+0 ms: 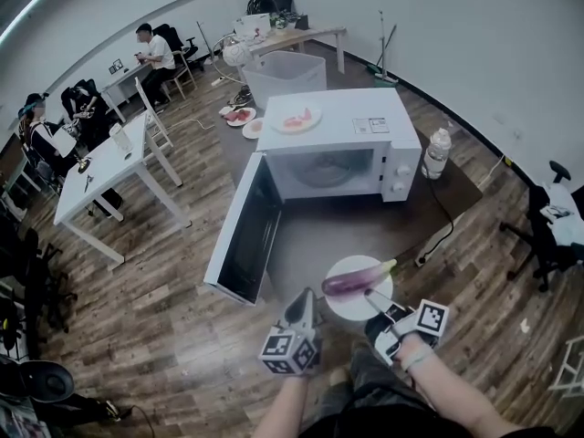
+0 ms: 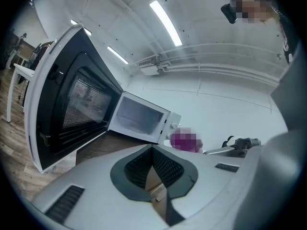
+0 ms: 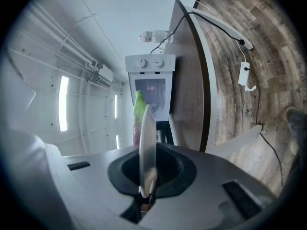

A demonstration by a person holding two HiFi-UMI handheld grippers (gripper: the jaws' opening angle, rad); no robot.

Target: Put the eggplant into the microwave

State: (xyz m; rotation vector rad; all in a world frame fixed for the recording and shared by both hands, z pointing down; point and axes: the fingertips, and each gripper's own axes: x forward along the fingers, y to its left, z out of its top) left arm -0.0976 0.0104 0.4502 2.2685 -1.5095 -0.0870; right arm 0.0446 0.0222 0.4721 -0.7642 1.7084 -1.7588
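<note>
Gripping plate (image 1: 348,309) rim, right claw (image 1: 370,294), eggplant (image 1: 352,281) lying just beyond

Head view steeply down, both gripper views low, sharing microwave (image 1: 342,108)

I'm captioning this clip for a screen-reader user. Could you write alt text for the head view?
Seen from above, the right gripper grips the rim of a white plate carrying a purple eggplant, in front of a white microwave whose door stands open. The left gripper, shut and empty, hovers beside the plate.
</note>
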